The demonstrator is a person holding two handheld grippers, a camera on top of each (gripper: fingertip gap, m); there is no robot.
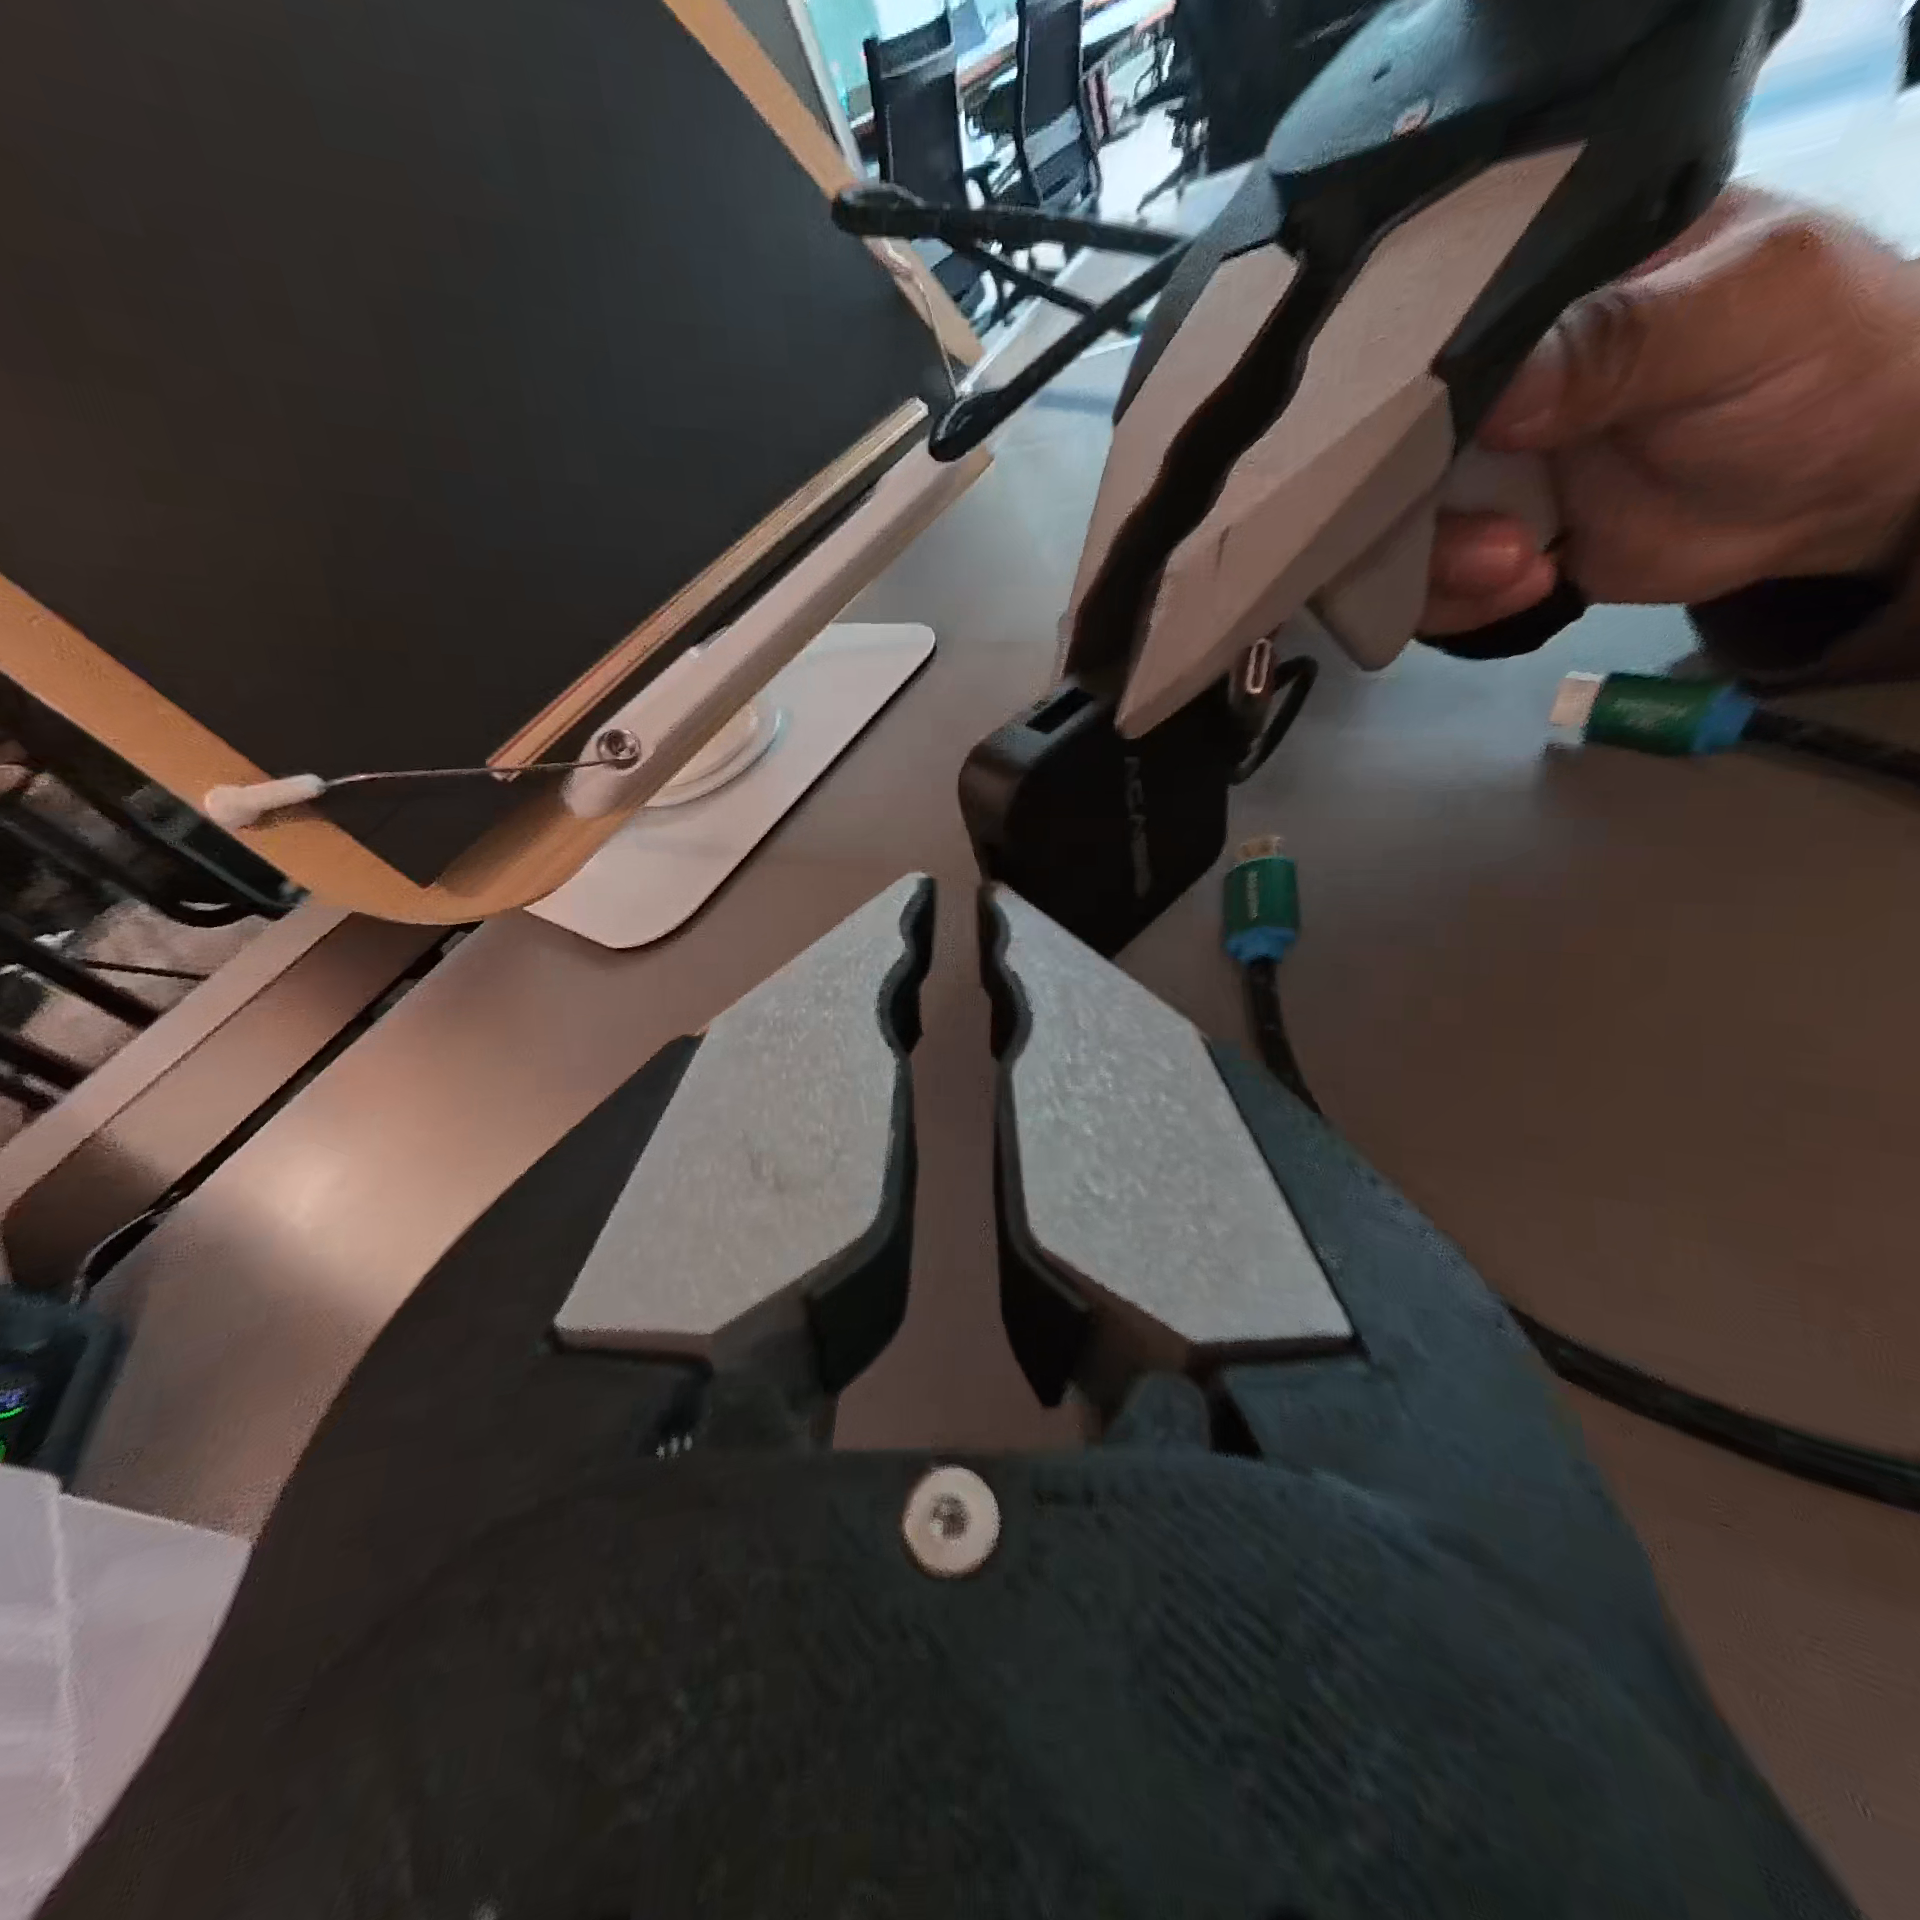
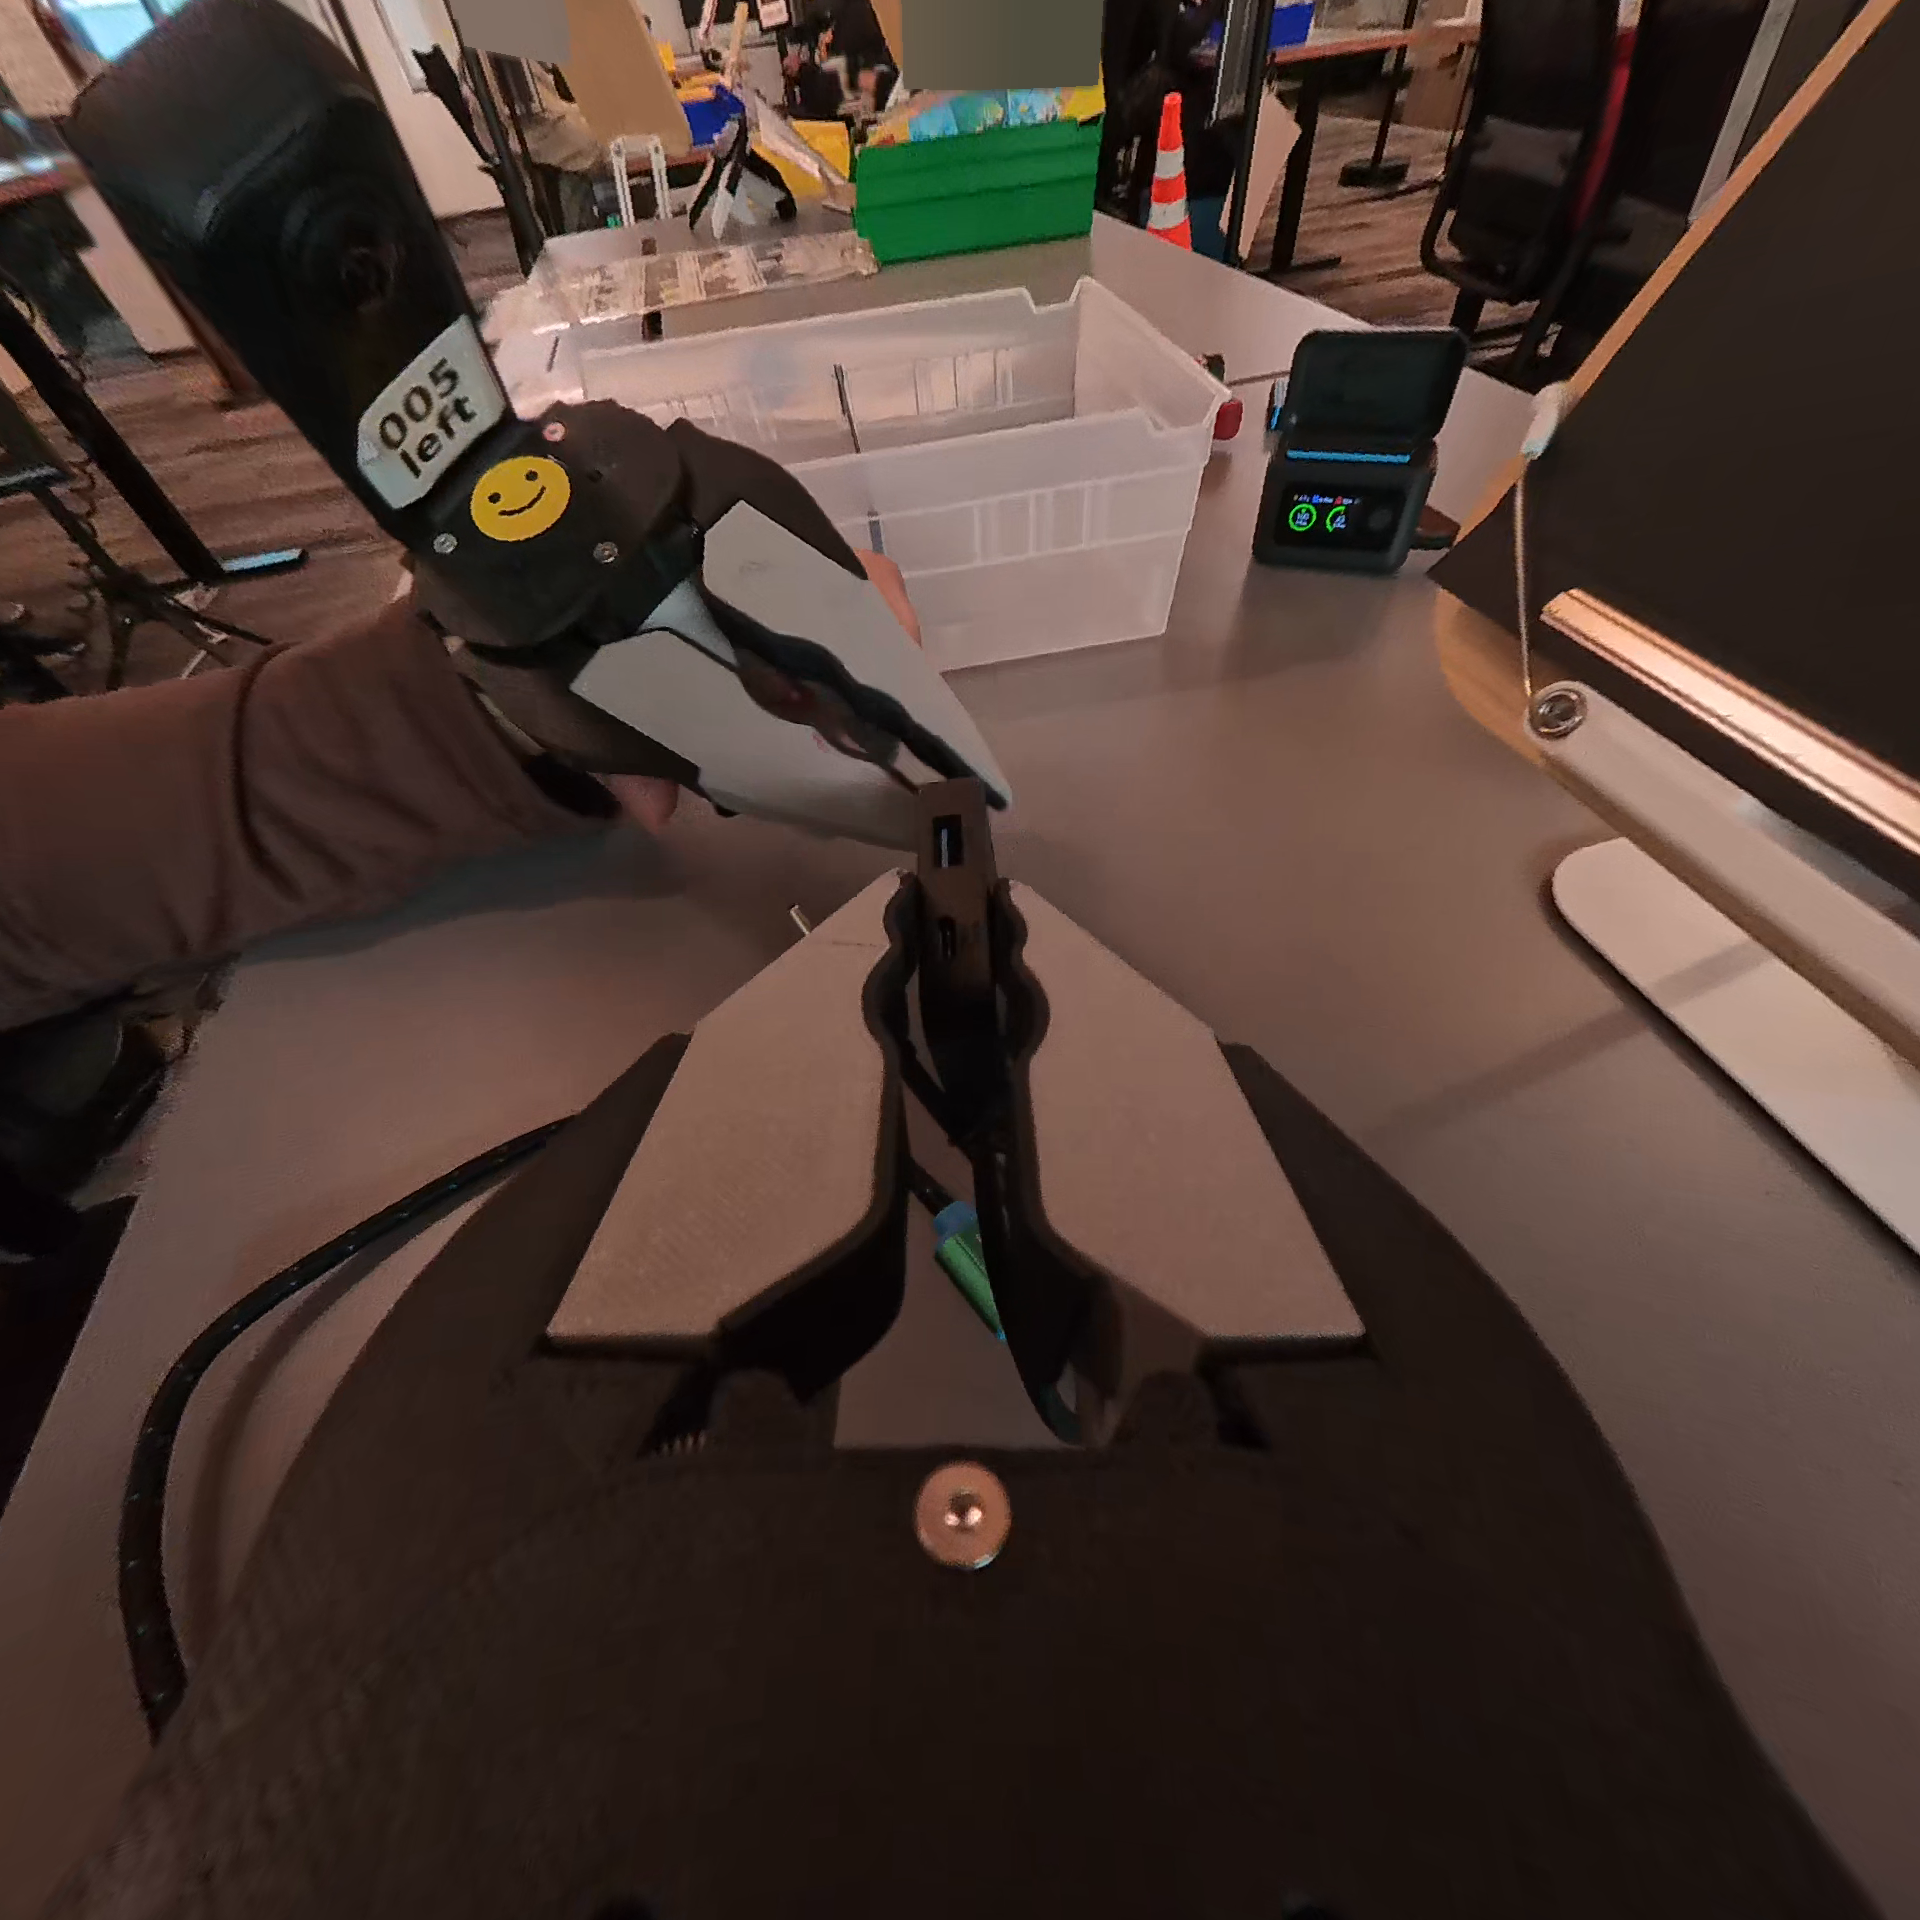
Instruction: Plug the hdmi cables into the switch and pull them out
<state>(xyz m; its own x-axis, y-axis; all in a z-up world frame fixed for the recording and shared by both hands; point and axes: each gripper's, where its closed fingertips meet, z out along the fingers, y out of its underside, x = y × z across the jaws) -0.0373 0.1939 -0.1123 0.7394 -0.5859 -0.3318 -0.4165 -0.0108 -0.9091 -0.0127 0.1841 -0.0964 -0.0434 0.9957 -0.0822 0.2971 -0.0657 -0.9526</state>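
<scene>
Switch (image 1: 1081,821) pinched in right gripper (image 2: 951,894), lifted off desk (image 1: 1558,1091), small black box with ports facing out. Short black pigtail seen trailing back between right fingers (image 2: 1122,1091). Left gripper (image 1: 956,899) nearly closed, narrow gap at tips, nothing between them; tips parked just beside switch, contact not confirmable from either view. Nothing plugged in, judging by both plugs lying loose.

Cables: one green-and-blue HDMI plug (image 1: 1262,899) flat on desk just beside switch, black cable curving off toward near edge. Second green plug (image 1: 1652,712) farther right, past right hand (image 1: 1714,447).

Monitor stand base (image 1: 748,779) close on left side.

Risks, as judged:
- Grip on switch looked to be near one end only; insertion force from a plug could pivot or slip it out.
- Pigtail caught between right fingers; could snag or shift the hold.
- Left tips too narrow for a plug as set; needed opening before pickup, else plug gets shoved across desk.
- Plug orientation unclear from here; wrong way up means jamming against port.
- Stiff cable could pull plug off line during approach.
</scene>
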